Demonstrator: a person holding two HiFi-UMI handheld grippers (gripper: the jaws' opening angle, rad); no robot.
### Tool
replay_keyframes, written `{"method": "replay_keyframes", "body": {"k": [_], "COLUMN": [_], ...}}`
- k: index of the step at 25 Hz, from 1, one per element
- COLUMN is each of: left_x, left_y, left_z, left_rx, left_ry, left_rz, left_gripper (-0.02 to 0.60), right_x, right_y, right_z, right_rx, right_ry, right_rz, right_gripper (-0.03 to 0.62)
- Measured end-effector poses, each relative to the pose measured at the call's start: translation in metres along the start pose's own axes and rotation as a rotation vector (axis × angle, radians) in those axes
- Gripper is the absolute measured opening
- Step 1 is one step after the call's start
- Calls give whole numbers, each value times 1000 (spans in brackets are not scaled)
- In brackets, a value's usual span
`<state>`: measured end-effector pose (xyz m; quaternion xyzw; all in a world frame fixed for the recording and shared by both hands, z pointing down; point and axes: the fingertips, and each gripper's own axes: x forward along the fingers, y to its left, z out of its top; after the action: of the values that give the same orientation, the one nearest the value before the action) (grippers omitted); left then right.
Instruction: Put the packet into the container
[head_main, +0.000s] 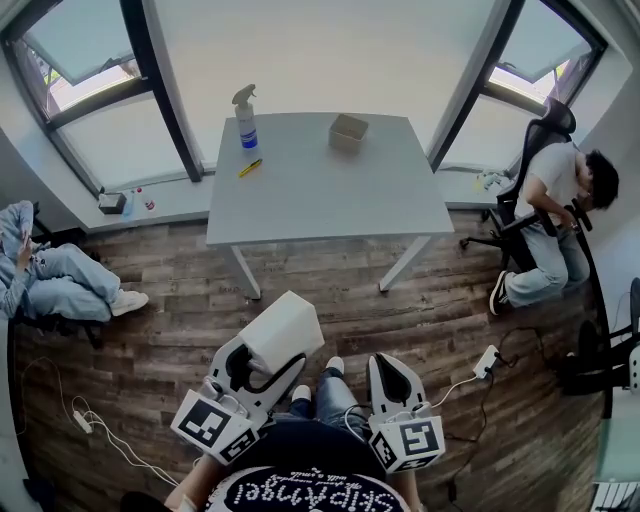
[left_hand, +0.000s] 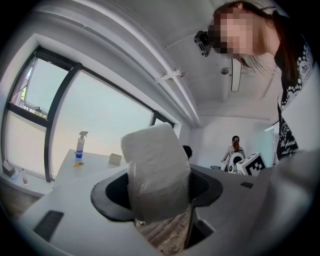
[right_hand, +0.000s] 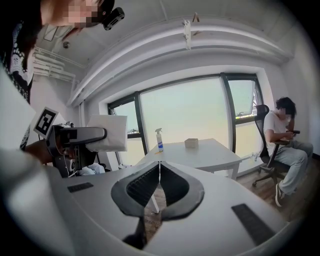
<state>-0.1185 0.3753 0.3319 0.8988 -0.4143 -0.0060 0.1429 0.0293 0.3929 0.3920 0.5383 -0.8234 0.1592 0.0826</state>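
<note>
White packet (head_main: 283, 330) is clamped between the jaws of my left gripper (head_main: 262, 352), held over the floor and well apart from the table (head_main: 330, 200). My right gripper (right_hand: 159, 169) is closed on nothing. I judge 1 step done, the pickup. Carrying the packet to the cardboard container (head_main: 348, 131) and dropping it in remains.

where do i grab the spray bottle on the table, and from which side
Take the white-topped plastic spray bottle round its straight body, below the trigger head, coming level from the middle of the grey table: it stands upright near the far left corner.
</note>
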Motion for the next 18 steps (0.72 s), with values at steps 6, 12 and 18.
{"method": "replay_keyframes", "body": {"k": [6,12,18], "left_x": [22,55,89], "left_y": [6,23,40], "left_z": [-3,5,17], "left_rx": [-8,-19,-25], "left_ry": [9,7,-4], "left_rz": [2,25,46], "left_gripper": [282,282,281], "right_x": [18,50,82], "right_y": [-13,-34,-57], "right_z": [-2,12,31], "right_rx": [6,-11,-23], "right_ry": [36,52,51], "right_rz": [12,41,63], "right_gripper": [17,17,17]}}
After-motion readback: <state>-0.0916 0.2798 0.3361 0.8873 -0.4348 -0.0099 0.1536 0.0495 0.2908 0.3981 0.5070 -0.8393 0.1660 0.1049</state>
